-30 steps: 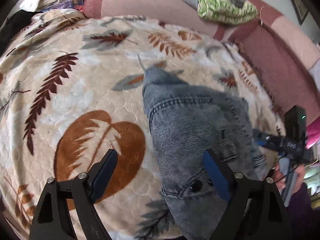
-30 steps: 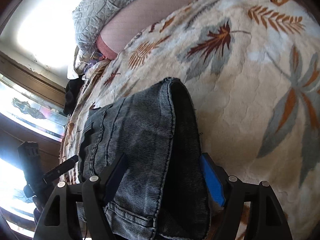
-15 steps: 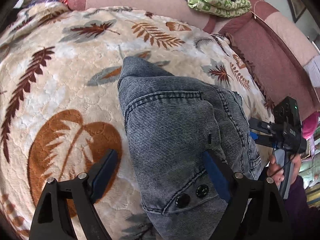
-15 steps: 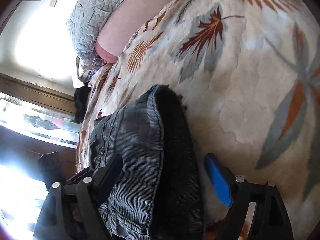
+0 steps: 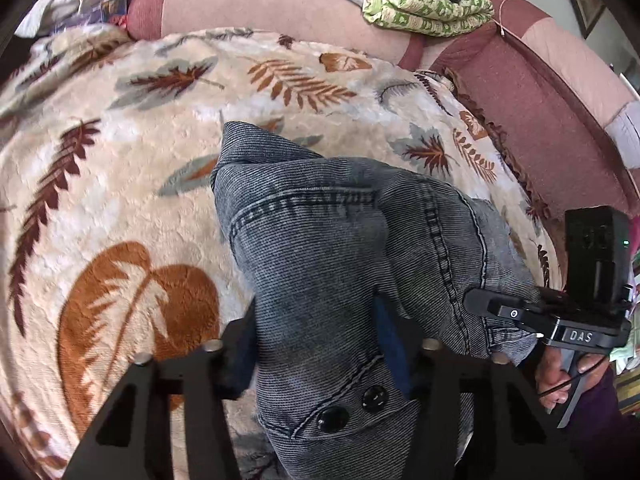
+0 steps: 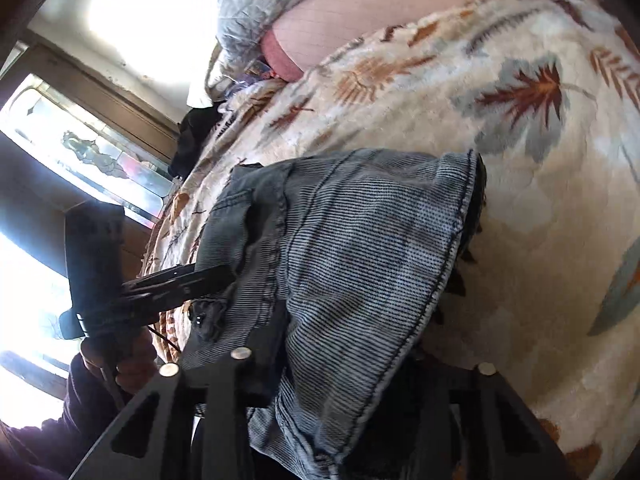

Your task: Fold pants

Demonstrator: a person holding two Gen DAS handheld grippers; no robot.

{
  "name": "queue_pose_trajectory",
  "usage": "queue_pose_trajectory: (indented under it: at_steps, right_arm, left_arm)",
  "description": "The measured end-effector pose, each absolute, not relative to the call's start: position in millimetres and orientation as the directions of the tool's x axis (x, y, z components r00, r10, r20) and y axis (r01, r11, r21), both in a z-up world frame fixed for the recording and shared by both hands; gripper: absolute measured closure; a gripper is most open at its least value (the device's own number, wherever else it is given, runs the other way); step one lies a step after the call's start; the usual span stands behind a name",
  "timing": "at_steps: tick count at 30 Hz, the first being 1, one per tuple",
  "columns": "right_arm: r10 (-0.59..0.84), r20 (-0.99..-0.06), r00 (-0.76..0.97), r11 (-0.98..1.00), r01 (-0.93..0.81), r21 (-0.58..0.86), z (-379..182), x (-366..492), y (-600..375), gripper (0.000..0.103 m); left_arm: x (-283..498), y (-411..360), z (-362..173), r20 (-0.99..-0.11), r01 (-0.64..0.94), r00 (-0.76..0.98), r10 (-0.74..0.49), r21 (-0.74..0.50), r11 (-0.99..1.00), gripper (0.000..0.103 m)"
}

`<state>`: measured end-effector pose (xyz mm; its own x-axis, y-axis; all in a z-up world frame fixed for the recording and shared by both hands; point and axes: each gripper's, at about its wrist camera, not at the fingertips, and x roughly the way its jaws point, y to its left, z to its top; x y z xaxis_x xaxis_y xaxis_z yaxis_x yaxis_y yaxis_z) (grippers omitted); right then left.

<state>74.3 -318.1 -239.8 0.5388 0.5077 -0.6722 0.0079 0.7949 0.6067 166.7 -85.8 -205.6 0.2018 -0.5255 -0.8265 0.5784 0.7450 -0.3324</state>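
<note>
Grey-blue denim pants (image 5: 328,248) lie bunched on a cream leaf-print blanket (image 5: 120,160). My left gripper (image 5: 318,344) is closing, and its blue pads (image 5: 394,344) press the waistband end from both sides, just above two dark buttons (image 5: 352,408). In the right wrist view the pants (image 6: 360,240) drape over my right gripper (image 6: 356,360), which is closing with denim between its fingers; the cloth hides the pads. The left wrist view shows the right gripper (image 5: 480,308) clamped on the pants' right edge. The left gripper (image 6: 224,276) bites the far side.
A pink bolster (image 5: 260,4) and a folded green cloth (image 5: 424,0) lie beyond the blanket. A maroon bed edge (image 5: 540,120) runs along the right. A person's hand (image 5: 560,376) holds the right gripper. A grey quilt (image 6: 260,0) and bright window (image 6: 80,152) are at left.
Both grippers' jaws have narrowed from wide apart onto the denim. The pants have bunched up and risen off the blanket between the two grippers.
</note>
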Motion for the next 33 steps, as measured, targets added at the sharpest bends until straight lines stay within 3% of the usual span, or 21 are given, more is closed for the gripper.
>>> queue_pose_trajectory:
  at_steps: [10,15,17,18,19,20,27,33]
  right_arm:
    - [0.453,-0.613,0.647,0.835,-0.068,0.546,-182.7,134.9,-322.9,0.068]
    - [0.455,-0.612,0.647,0.808,-0.01,0.589,-201.7,186.2,-338.7,0.068]
    - [0.452,-0.642,0.62,0.794,0.048,0.606,-227.6,203.4,-345.0,0.061]
    - [0.428,-0.679,0.596,0.801,0.098,0.591,-245.4,211.9,-347.3,0.055]
    - [0.404,-0.705,0.583,0.809,0.132,0.573,-257.1,215.1,-348.7,0.035]
    - [0.391,-0.714,0.581,0.811,0.15,0.566,-268.3,215.8,-350.3,0.03]
    - [0.29,-0.693,0.66,0.863,0.134,0.488,-230.5,182.9,-346.8,0.029]
    - [0.226,-0.606,0.763,0.899,0.077,0.432,-165.3,105.5,-337.4,0.027]
  left_arm:
    - [219.9,-112.8,-139.9,-0.801,0.594,0.353,-0.484,-0.207,0.777,0.057]
    - [275.7,-131.9,-170.8,-0.844,0.524,0.386,-0.372,-0.131,0.842,0.057]
    - [288.5,-137.4,-195.4,-0.872,0.491,0.397,-0.287,-0.063,0.869,0.057]
    - [293.8,-141.2,-211.4,-0.886,0.482,0.398,-0.236,-0.017,0.876,0.052]
    - [295.8,-141.9,-222.0,-0.893,0.479,0.396,-0.215,0.001,0.878,0.043]
    - [295.6,-141.8,-229.1,-0.892,0.463,0.41,-0.188,0.026,0.886,0.039]
    - [247.0,-124.4,-186.6,-0.824,0.425,0.547,-0.146,0.123,0.897,0.035]
    - [160.6,-90.7,-128.7,-0.67,0.324,0.734,-0.108,0.206,0.923,0.017]
